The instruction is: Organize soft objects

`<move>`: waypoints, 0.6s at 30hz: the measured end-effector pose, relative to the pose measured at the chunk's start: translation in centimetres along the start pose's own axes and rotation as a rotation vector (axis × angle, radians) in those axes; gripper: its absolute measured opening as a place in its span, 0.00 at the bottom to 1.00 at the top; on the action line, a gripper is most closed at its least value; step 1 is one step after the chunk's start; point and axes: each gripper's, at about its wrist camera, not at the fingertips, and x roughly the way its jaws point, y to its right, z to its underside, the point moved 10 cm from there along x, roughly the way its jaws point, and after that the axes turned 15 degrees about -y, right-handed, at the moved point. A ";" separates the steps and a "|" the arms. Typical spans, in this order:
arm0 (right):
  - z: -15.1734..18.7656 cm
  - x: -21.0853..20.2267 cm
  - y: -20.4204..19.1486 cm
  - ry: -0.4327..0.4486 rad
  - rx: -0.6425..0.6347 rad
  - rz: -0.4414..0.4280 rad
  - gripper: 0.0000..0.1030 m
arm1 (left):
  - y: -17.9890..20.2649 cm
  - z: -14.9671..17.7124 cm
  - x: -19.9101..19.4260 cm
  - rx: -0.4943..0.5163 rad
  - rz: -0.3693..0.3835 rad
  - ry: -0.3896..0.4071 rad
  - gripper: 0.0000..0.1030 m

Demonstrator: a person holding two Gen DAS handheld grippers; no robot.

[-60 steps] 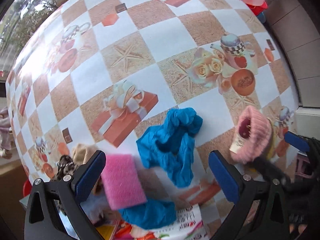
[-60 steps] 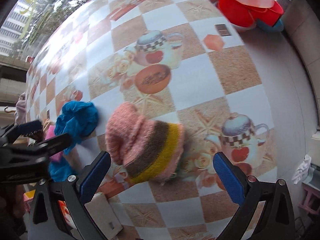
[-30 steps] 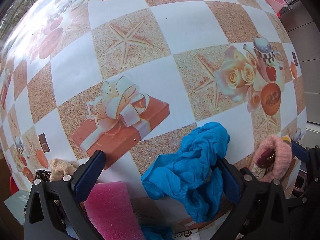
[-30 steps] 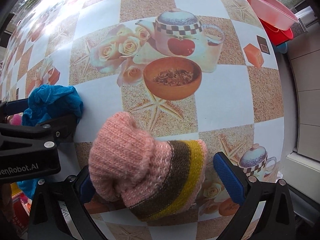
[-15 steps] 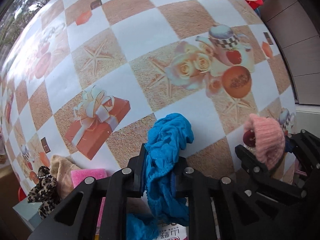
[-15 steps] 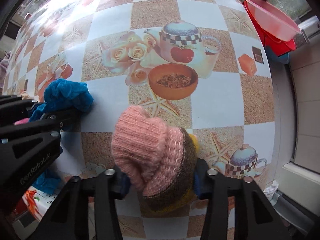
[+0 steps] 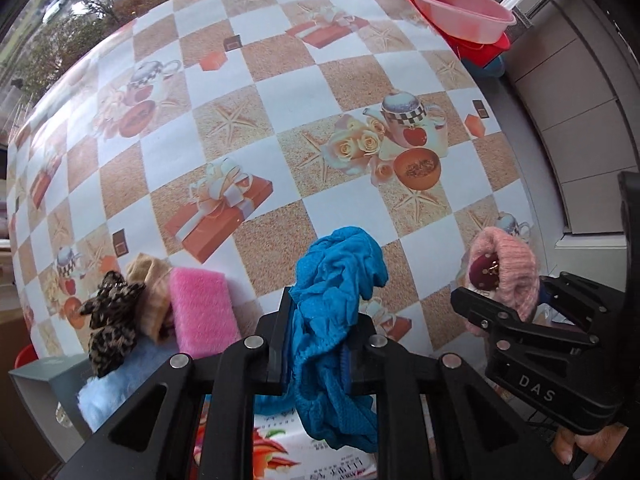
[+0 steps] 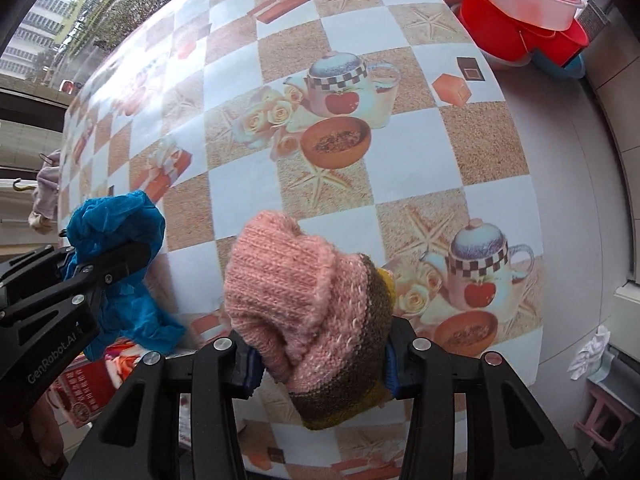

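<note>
My left gripper (image 7: 316, 344) is shut on a crumpled blue cloth (image 7: 336, 280) and holds it above the table; the cloth hangs down past the fingers. It also shows in the right wrist view (image 8: 116, 232). My right gripper (image 8: 320, 356) is shut on a pink knitted hat (image 8: 296, 280) with brown and yellow stripes, lifted off the table. The hat also shows in the left wrist view (image 7: 508, 268), to the right of the blue cloth.
A pink sponge (image 7: 200, 308), a beige cloth (image 7: 150, 292), a leopard-print scrunchie (image 7: 110, 320) and a light blue fluffy item (image 7: 120, 380) lie at the table's near left. A printed box (image 7: 320, 448) sits below. Pink and red basins (image 8: 524, 20) stand at the far right edge.
Both grippers went from open to shut, the left on the blue cloth and the right on the knitted hat, and both items have risen from the table.
</note>
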 end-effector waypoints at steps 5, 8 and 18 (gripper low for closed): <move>0.6 -1.4 -0.8 0.003 -0.013 -0.049 0.46 | 0.3 -0.2 -1.9 -0.026 0.015 0.024 0.19; 0.9 -1.9 -2.0 0.011 -0.035 -0.067 0.46 | 0.0 -0.2 -2.8 -0.033 0.022 0.039 0.19; 2.6 -2.8 -6.0 0.021 -0.091 -0.094 0.46 | -1.2 2.8 -5.5 -0.048 0.036 0.093 0.19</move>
